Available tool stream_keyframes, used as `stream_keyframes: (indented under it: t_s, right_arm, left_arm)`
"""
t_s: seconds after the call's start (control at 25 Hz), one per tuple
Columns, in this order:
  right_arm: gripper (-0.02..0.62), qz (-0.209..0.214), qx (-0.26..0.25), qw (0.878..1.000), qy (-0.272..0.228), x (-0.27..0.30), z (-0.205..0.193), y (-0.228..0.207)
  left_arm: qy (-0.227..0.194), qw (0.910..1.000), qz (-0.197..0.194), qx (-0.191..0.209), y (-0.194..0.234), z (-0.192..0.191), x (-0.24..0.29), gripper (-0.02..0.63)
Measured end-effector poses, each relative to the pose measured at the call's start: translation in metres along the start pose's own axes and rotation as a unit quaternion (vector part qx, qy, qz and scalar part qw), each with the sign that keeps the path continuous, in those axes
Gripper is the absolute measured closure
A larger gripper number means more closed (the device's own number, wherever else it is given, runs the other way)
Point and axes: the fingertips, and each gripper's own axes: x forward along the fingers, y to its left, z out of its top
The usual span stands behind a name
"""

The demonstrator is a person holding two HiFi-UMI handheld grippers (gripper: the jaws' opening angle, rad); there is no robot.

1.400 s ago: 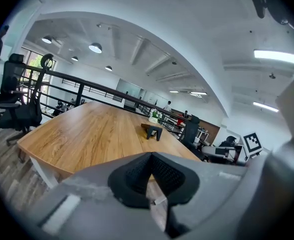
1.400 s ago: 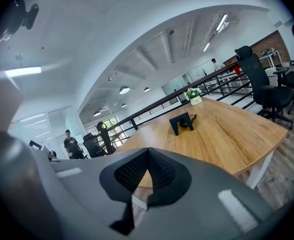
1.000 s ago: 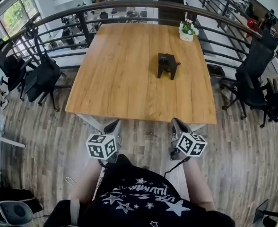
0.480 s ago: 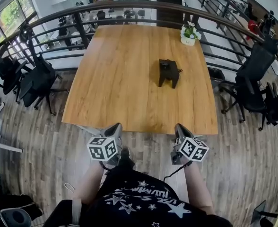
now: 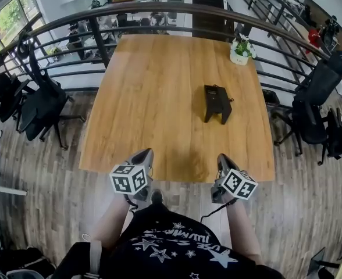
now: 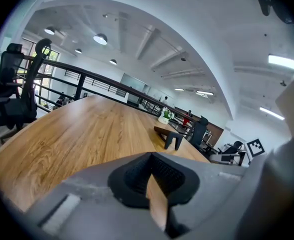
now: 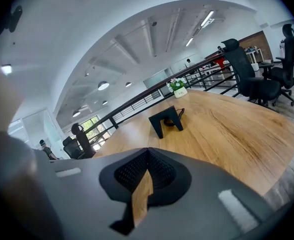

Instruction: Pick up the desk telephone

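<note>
While both angle down at table (image 5: 159, 86) edge | L claw (image 5: 144, 153) clenched | R claw (image 5: 222, 158) clenched

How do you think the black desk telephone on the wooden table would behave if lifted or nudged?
The desk telephone looks like a rigid moulded wedge, so probably stiff, not floppy. It stands raised on narrow legs, so a high push might tip it. A cord beside it may drag.
</note>
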Motion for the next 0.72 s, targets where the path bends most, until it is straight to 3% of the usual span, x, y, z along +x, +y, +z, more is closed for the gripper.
stream_keyframes:
  t_s: [0.4,0.72]
  right_arm:
    - [0.595,-0.036,0.006,0.999,-0.015,0.04,0.016,0.02]
    - [0.595,-0.062,0.008,0.998,-0.022,0.051,0.013,0.027]
  left_arm:
    - [0.014,0.9996,-0.025,-0.001,0.047,0.031,0.021,0.604]
    - [0.026,0.9983,-0.052,0.006,0.06,0.04,0.036,0.604]
